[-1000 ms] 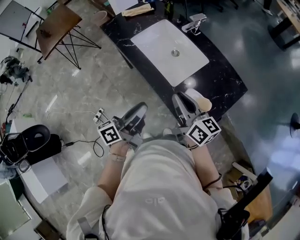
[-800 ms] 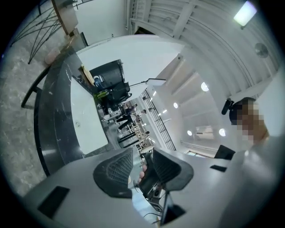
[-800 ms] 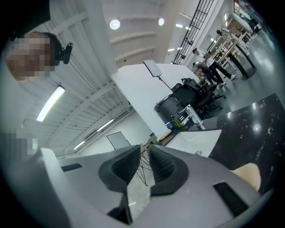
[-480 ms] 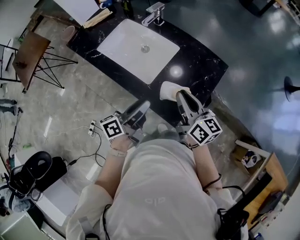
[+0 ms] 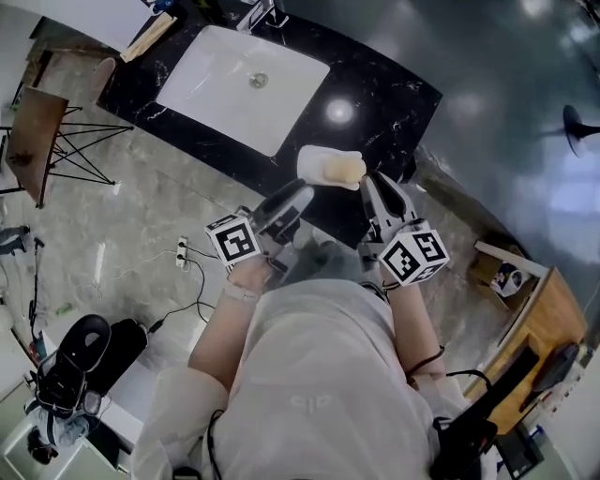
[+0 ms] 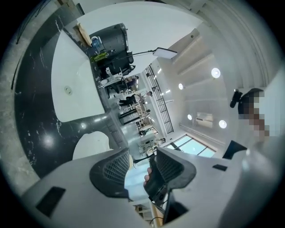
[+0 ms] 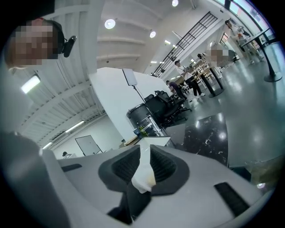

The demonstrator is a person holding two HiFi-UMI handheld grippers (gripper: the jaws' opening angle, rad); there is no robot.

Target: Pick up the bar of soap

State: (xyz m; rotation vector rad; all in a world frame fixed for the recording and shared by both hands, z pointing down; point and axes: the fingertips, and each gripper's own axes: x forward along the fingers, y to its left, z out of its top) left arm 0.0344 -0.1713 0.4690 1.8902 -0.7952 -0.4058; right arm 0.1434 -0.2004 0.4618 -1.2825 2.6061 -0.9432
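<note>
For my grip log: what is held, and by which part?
Left claw: nothing. Right claw: yellowish rounded soap bar at its mouth; hold cannot be told.

soap dish (image 5: 314, 164) sits near the front edge of the black counter (image 5: 394, 112), with nothing over it. bare marble to its right and behind. white sink (image 5: 225, 80) close on its far left, faucet (image 5: 261, 11) well apart at the back. left gripper (image 5: 298, 199) and right gripper (image 5: 380, 183) flank the dish's near side, clear lane between them.
</note>
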